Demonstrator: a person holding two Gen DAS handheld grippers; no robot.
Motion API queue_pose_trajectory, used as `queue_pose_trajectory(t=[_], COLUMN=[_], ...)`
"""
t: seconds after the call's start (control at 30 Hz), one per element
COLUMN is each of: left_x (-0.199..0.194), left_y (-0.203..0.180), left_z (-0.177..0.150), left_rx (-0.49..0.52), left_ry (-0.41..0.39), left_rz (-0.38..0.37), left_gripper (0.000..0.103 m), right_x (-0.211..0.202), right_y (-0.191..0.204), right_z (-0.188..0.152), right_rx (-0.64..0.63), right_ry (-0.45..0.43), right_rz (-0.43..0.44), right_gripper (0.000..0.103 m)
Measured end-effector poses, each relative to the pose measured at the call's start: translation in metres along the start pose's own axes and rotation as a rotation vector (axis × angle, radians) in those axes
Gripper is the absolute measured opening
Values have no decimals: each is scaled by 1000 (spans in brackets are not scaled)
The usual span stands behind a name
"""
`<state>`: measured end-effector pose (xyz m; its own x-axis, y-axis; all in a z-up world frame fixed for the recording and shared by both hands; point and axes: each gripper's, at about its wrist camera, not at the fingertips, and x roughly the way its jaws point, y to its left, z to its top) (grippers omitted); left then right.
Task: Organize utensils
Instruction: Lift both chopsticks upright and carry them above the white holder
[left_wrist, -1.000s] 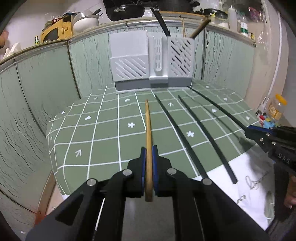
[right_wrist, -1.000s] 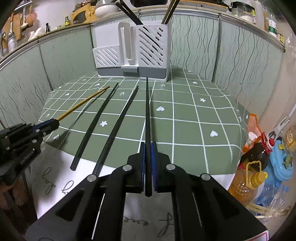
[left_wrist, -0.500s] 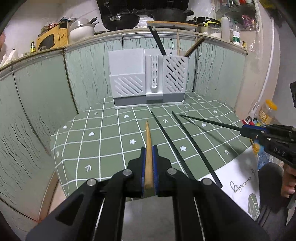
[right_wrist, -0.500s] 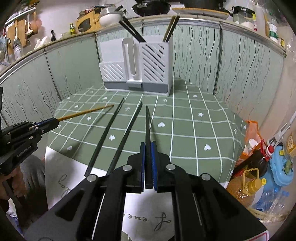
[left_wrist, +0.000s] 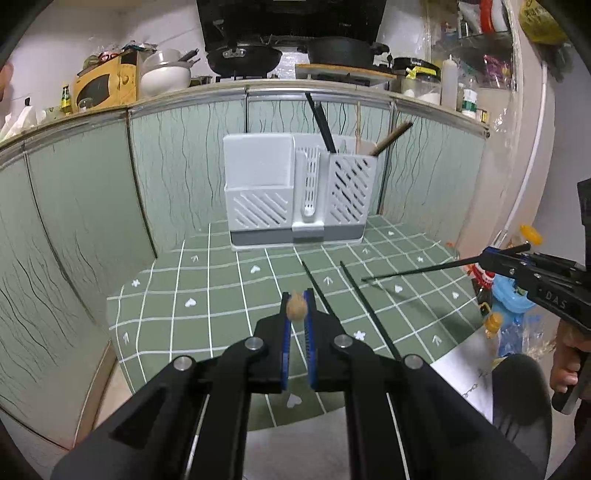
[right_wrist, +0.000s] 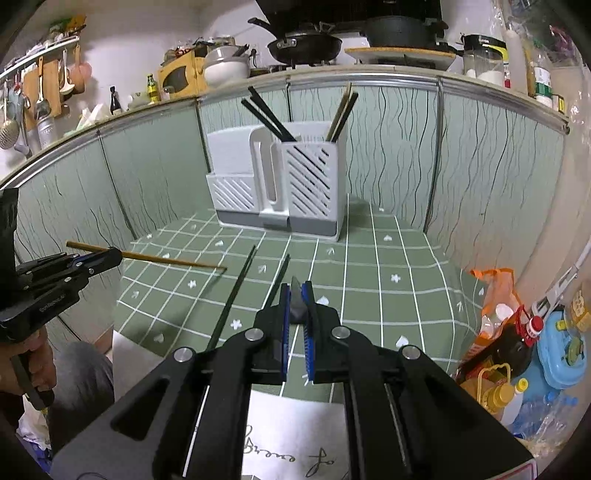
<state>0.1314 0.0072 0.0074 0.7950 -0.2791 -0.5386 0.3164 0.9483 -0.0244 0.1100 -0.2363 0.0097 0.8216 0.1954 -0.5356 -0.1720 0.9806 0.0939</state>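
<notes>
My left gripper (left_wrist: 297, 308) is shut on a wooden chopstick (left_wrist: 296, 309), held in the air and seen end-on. The right wrist view shows that chopstick (right_wrist: 173, 261) level above the table, sticking out of the left gripper (right_wrist: 107, 258). My right gripper (right_wrist: 295, 295) is shut on a black chopstick (right_wrist: 295, 306), which hangs over the table's right side (left_wrist: 417, 271). Two more black chopsticks (left_wrist: 314, 282) (left_wrist: 369, 310) lie on the green checked tablecloth (left_wrist: 207, 295). At the back stands a white utensil holder (left_wrist: 295, 199) with several chopsticks (right_wrist: 266, 114) in its right compartment.
Green panelled walls (left_wrist: 74, 221) enclose the table at the back and both sides. Oil bottles and a blue container (right_wrist: 495, 369) crowd the floor to the right. A white sheet (right_wrist: 295, 435) hangs over the table's near edge. Pans sit on the counter above.
Both grippers have risen with their chopsticks, whose far tips have left the cloth. The two black chopsticks on the table have not moved.
</notes>
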Motion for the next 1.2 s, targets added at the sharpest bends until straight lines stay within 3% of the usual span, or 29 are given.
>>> queue_pose_trajectory(t=[0.5, 1.2], left_x=[-26, -13], left_y=[-1, -3], left_z=[38, 101], left_rx=[17, 47], left_ry=[-56, -51], left_rz=[-32, -140], left_gripper=[8, 8], right_x=[-25, -39], right_y=[4, -7], right_z=[38, 99], right_rx=[-24, -55], right_ry=[-75, -112], right_rz=[19, 19], right_gripper=[6, 6])
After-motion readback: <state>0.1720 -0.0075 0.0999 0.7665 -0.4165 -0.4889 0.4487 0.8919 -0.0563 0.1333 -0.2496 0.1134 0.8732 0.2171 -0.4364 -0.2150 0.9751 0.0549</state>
